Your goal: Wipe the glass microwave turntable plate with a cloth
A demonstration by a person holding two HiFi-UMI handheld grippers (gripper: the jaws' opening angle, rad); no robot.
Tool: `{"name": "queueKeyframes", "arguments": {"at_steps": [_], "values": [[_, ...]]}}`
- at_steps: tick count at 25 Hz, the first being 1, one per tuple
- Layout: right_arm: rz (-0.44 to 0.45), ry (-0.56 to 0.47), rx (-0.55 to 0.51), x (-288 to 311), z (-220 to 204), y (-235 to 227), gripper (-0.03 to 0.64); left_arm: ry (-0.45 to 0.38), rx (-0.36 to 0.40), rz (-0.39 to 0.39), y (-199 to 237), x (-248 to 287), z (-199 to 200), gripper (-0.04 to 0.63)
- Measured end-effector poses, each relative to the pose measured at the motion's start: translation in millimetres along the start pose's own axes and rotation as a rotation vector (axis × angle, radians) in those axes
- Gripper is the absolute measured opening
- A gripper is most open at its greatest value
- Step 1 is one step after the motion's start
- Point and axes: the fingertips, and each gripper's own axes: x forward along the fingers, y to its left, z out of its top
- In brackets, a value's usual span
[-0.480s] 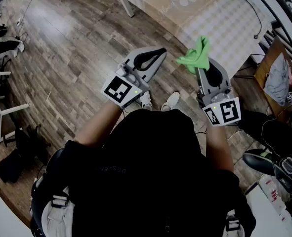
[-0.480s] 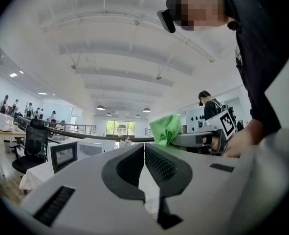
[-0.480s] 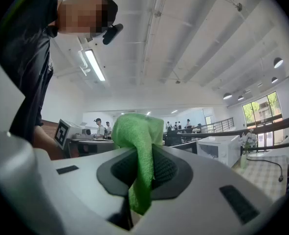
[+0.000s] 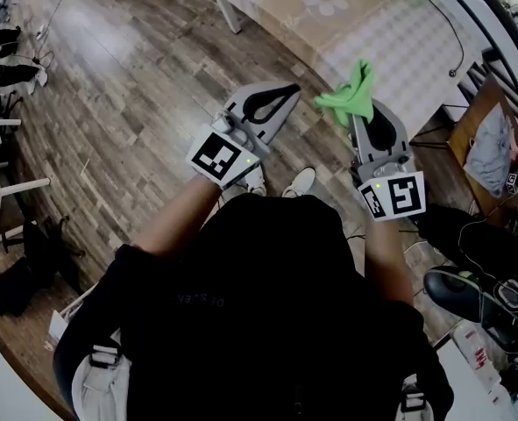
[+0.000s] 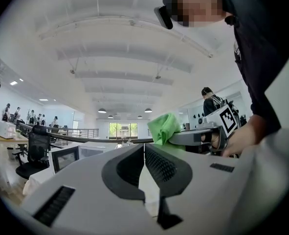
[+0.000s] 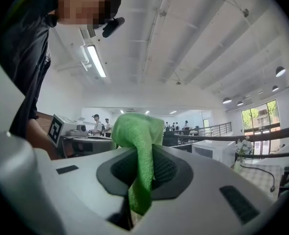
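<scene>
L gripper [image 4: 287,92] prob. rightward (R [image 4: 358,112]: cloth [image 4: 349,96])

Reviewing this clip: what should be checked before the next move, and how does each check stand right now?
1. Cloth gripped: ok. The green cloth is clamped in the jaws of the right gripper.
2. Wiping material free: ok. A bunch of cloth sticks out past the jaw tips.
3. Left gripper free: ok. Its jaws are together with nothing between them.
4. Grippers apart: ok. The head view shows a gap between them.
5. Glass turntable plate located: not ok. It appears in none of the views; only part of the table ahead shows.
</scene>
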Motion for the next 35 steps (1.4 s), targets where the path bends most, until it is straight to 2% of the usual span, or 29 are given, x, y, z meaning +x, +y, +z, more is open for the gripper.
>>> {"name": "queueKeyframes", "arguments": {"at_steps": [10, 24, 35], "values": [[-0.030, -0.017, 0.022, -5.7, -0.4, -19.4, 0.060, -0.010, 0.019, 0.032, -6.1, 14.8, 1.2, 0.021], [0.091, 0.000, 0.061, -17.1, -20.0, -21.0, 0.058, 0.008, 0.007, 0.088, -19.9, 26.9, -4.1, 0.021], [0.074, 0.035, 0.066, 25.6, -30.4, -27.2, 0.058, 0.016, -0.017, 0.073, 24.4, 33.7, -15.7, 0.021]]}}
